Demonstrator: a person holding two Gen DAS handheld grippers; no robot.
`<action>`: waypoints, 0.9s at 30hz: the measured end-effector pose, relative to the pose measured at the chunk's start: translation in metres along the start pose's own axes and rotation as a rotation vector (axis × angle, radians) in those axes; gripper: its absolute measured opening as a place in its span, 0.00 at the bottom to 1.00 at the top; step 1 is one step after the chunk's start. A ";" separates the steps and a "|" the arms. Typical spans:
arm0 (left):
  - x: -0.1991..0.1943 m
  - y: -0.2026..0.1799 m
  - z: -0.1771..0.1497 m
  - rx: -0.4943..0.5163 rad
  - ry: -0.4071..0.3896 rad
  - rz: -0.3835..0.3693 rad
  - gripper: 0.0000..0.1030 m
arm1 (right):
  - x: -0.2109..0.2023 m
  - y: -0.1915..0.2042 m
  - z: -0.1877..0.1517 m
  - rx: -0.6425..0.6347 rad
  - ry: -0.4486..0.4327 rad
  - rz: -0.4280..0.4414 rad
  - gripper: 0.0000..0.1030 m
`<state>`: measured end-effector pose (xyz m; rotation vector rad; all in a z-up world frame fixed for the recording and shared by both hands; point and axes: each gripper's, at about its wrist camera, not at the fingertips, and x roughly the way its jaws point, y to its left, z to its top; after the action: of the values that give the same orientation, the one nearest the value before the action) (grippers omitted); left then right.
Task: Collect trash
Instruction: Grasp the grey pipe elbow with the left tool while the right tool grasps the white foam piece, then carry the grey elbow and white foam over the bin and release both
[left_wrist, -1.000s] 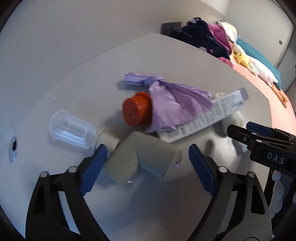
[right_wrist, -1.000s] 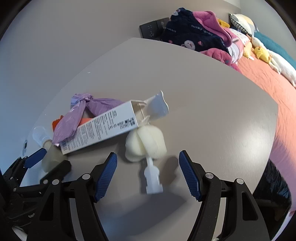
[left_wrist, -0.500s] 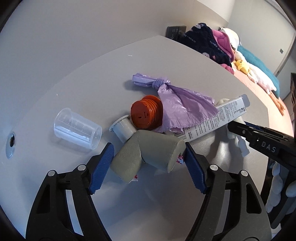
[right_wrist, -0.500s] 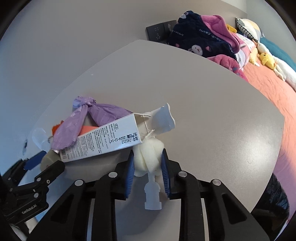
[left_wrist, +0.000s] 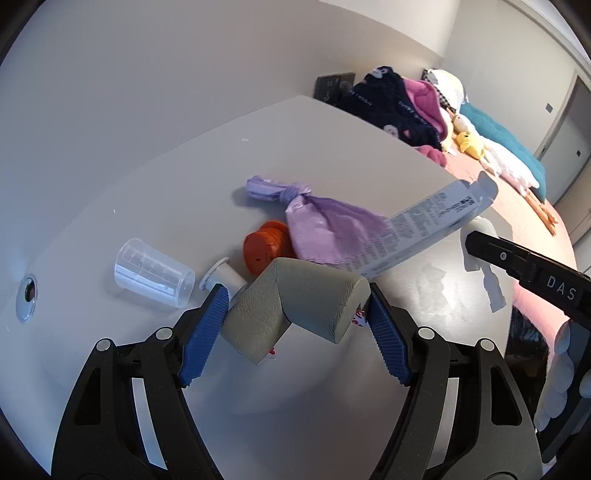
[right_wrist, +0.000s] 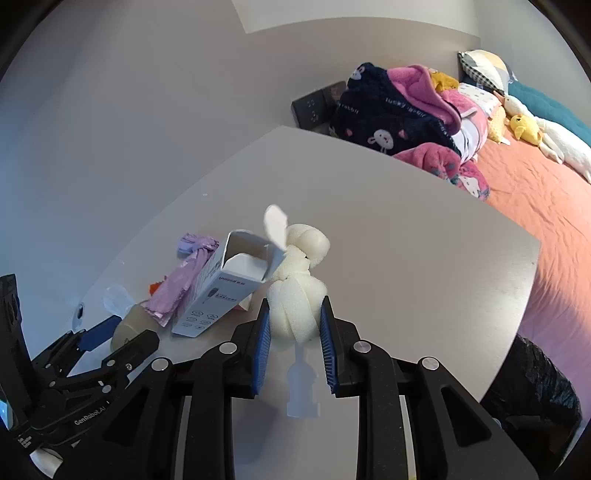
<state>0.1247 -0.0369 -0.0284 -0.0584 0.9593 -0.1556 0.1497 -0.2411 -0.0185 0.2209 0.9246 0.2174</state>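
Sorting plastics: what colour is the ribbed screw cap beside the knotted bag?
Orange ribbed screw cap; clearest in left wrist view.

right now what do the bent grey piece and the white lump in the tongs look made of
Bent grey piece: likely foam padding with a matte, leathery skin; it creases at the fold. White lump: likely soft sponge foam, porous, bulging where the pads pinch it.

Left gripper (left_wrist: 295, 317) clamps bent grey-green foam corner guard (left_wrist: 295, 295). At eleven o'clock of it: clear plastic measuring cup (left_wrist: 153, 273), orange ribbed cap (left_wrist: 266, 247). At one o'clock: knotted purple bag (left_wrist: 325, 225), white printed carton (left_wrist: 428, 229).
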 end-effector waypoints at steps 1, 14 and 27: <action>-0.002 -0.002 0.000 0.003 -0.004 -0.002 0.71 | -0.004 0.000 0.000 0.002 -0.007 0.000 0.26; -0.028 -0.036 0.003 0.060 -0.062 -0.050 0.71 | -0.056 -0.010 -0.007 0.019 -0.090 0.000 0.26; -0.042 -0.074 -0.010 0.128 -0.069 -0.095 0.71 | -0.090 -0.031 -0.036 0.057 -0.108 -0.008 0.26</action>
<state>0.0849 -0.1034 0.0084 0.0087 0.8758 -0.3009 0.0713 -0.2927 0.0206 0.2788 0.8253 0.1703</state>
